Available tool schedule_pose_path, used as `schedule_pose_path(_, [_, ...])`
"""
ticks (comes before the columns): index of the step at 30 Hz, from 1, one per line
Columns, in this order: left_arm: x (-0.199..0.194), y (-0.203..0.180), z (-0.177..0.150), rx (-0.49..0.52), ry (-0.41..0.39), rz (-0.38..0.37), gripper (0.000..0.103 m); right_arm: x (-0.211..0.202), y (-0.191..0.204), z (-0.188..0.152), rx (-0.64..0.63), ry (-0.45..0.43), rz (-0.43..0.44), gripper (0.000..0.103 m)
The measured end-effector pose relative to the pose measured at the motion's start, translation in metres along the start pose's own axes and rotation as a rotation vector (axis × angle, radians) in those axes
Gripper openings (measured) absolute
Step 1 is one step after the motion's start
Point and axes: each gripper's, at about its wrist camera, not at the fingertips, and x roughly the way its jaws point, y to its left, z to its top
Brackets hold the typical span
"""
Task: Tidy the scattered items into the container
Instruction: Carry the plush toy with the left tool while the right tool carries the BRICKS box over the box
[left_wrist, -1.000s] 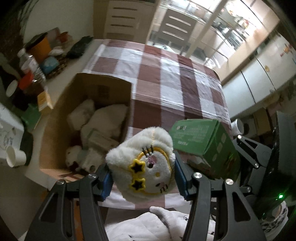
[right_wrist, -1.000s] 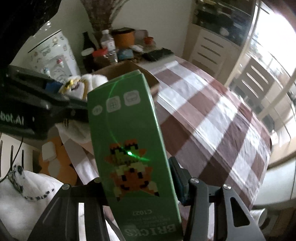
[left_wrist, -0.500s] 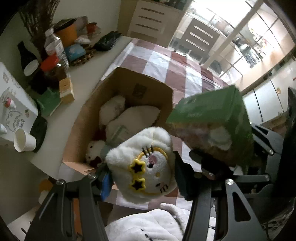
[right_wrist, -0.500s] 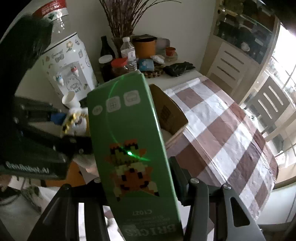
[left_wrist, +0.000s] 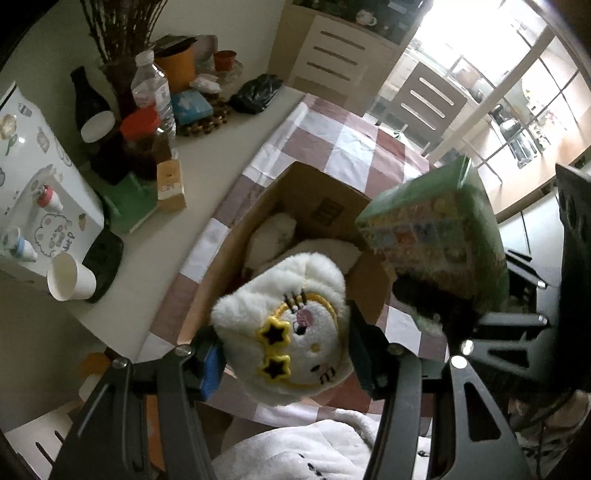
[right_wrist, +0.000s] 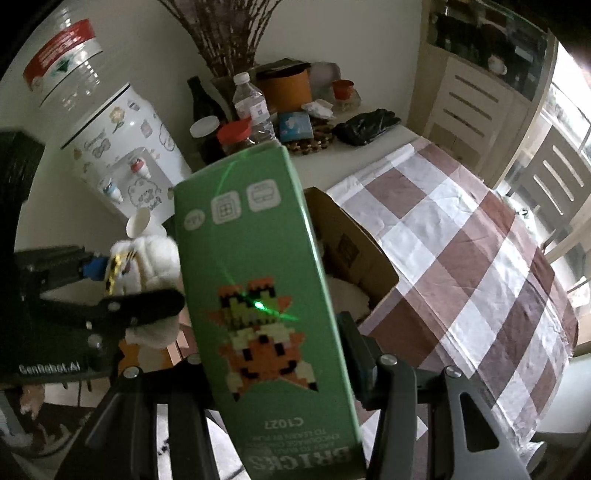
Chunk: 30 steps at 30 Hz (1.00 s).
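Observation:
My left gripper (left_wrist: 284, 363) is shut on a white plush toy with yellow star glasses (left_wrist: 284, 328), held above the near edge of the open cardboard box (left_wrist: 314, 199). The box holds white soft toys (left_wrist: 273, 232). My right gripper (right_wrist: 269, 354) is shut on a tall green bricks box with a pixel figure (right_wrist: 258, 302), held upright. It shows in the left wrist view (left_wrist: 436, 236) above the cardboard box's right side. The plush toy and left gripper show at the left of the right wrist view (right_wrist: 144, 266). The cardboard box (right_wrist: 354, 251) is behind the green box.
A brown and white checked tablecloth (left_wrist: 354, 147) covers the table. At the far left stand a water dispenser (right_wrist: 122, 155), bottles (left_wrist: 151, 92), a red-lidded jar (left_wrist: 142, 140), a paper cup (left_wrist: 70, 277), an orange pot (left_wrist: 177, 70) and a black bag (left_wrist: 255, 92).
Both grippers have lifted and moved left over the cardboard box, carrying the plush toy and the green box. The view now shows more of the cluttered counter.

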Motion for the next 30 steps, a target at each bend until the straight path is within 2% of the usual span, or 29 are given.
schedule_pose_path(10, [0.020,0.003,0.003,0.001,0.052,0.020,0.058,0.022,0.002,0.023,0.002,0.051,0.045,0.050])
schedule_pose_path(22, [0.041,-0.011,0.002,0.027,0.112,0.017,0.058,0.039,-0.006,0.029,0.035,0.109,0.073,0.050])
schedule_pose_path(30, [0.045,-0.016,0.005,0.034,0.121,0.016,0.058,0.043,-0.009,0.031,0.041,0.122,0.079,0.050])
